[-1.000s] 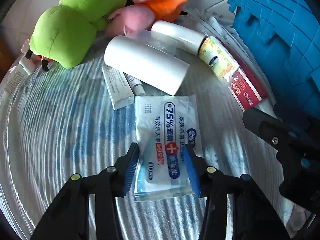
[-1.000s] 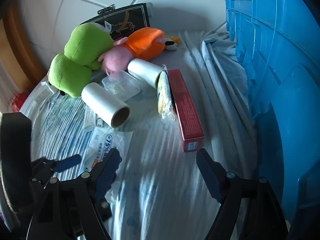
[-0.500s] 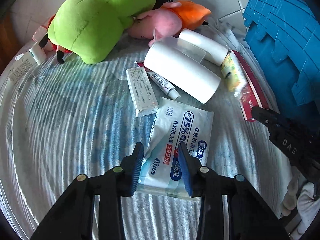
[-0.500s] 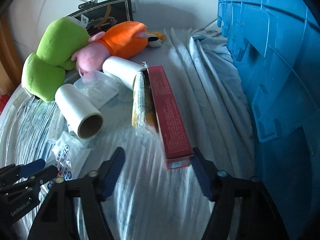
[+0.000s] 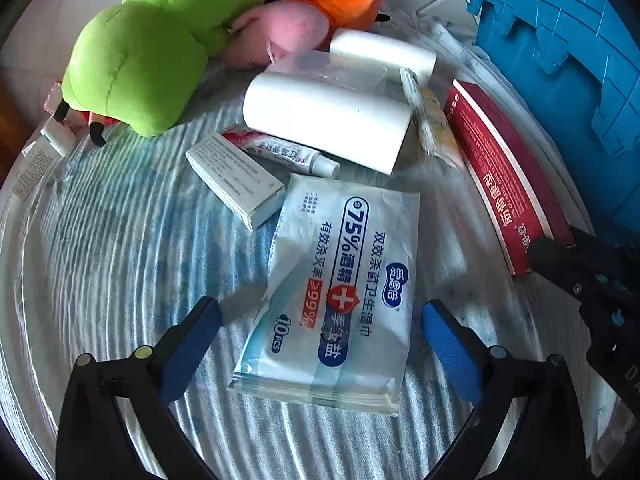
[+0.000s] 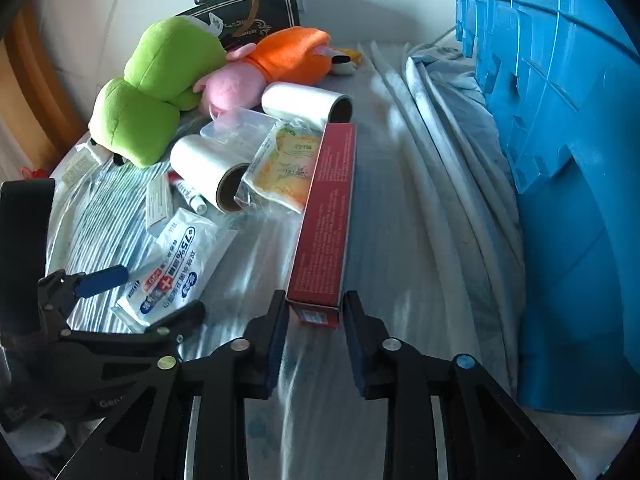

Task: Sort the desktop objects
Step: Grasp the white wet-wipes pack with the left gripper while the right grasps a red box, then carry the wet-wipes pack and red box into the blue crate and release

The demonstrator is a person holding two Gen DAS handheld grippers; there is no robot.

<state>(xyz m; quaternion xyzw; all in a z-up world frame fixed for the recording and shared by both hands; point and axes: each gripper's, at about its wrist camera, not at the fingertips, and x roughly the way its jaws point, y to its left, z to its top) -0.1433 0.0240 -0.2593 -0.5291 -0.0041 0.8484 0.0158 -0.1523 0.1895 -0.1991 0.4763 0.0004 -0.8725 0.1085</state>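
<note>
A white and blue wet-wipe pack (image 5: pixel 340 292) lies flat on the striped cloth; it also shows in the right wrist view (image 6: pixel 180 264). My left gripper (image 5: pixel 320 340) is open, its blue pads standing apart on either side of the pack's near end. A long red box (image 6: pixel 328 216) lies lengthwise toward me; it also shows in the left wrist view (image 5: pixel 504 176). My right gripper (image 6: pixel 314 320) has closed in on the box's near end, pads beside its sides with slight gaps visible.
A white roll (image 5: pixel 328 124), a second roll (image 6: pixel 304 104), a small white carton (image 5: pixel 236 176), an ointment tube (image 5: pixel 288 152), a yellow packet (image 6: pixel 284 164), a clear tub (image 6: pixel 236 128), green (image 5: pixel 140 64) and pink-orange (image 5: pixel 312 16) plush toys lie behind. A blue crate (image 6: pixel 560 160) stands right.
My left gripper opened wide and let the wipe pack lie flat. My right gripper moved forward to the red box's near end and narrowed around it.
</note>
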